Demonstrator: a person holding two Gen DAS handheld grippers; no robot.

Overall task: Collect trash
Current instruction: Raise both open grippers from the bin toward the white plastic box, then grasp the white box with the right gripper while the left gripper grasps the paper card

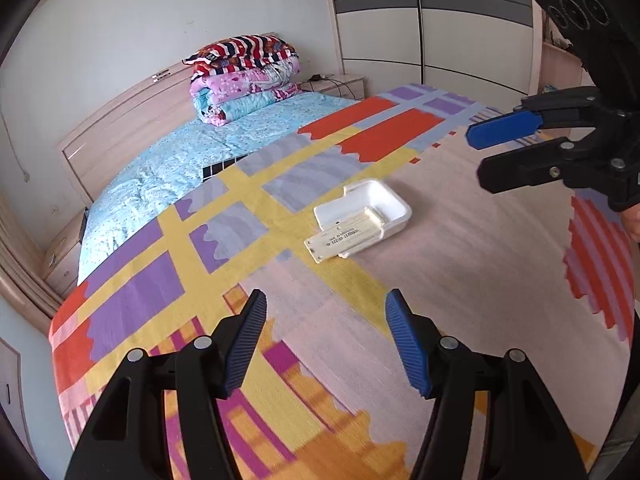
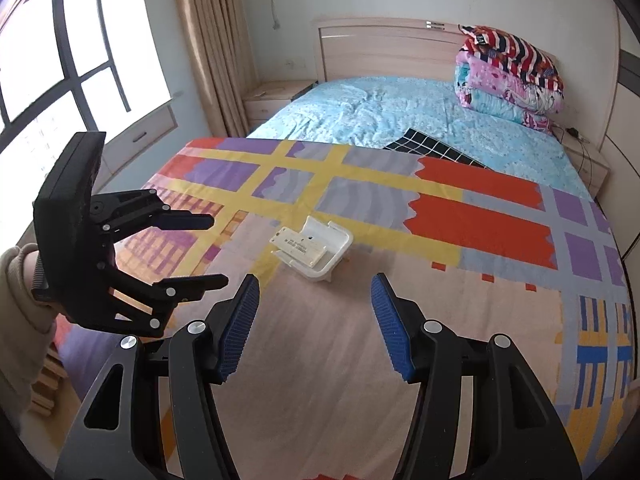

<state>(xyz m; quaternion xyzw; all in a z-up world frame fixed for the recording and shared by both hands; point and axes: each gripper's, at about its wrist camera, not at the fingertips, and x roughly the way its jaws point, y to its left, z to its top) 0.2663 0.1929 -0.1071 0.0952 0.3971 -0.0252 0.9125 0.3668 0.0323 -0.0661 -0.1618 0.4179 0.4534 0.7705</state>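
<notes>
Both tongs are hovering above a bed, each with its ribbed blue pads standing well apart and gripping nothing. The left tongs [image 1: 326, 336] are pointing toward the trash from one side; the right tongs [image 2: 316, 320] are facing it from the other.

The trash — a shallow white foam tray [image 1: 374, 204] with rounded corners and a matte, slightly pitted wall — is lying on the bed's pale pink stretch of blanket [image 1: 460, 280], near a yellow stripe. A flat cream-coloured rectangular card [image 1: 344, 240] with a line of small print is leaning across the tray's rim, one end inside, the other jutting out over the blanket.

The blanket is showing a woven, flat texture in blocks of purple, yellow, orange and grey. Beyond it, a rumpled light-blue sheet [image 2: 400, 108] is covering the mattress — with a stack of folded quilts [image 2: 510, 76] sitting against the wooden headboard [image 2: 380, 48]. A black grid-patterned piece [image 2: 432, 146] is peeking from under the blanket's edge.
</notes>
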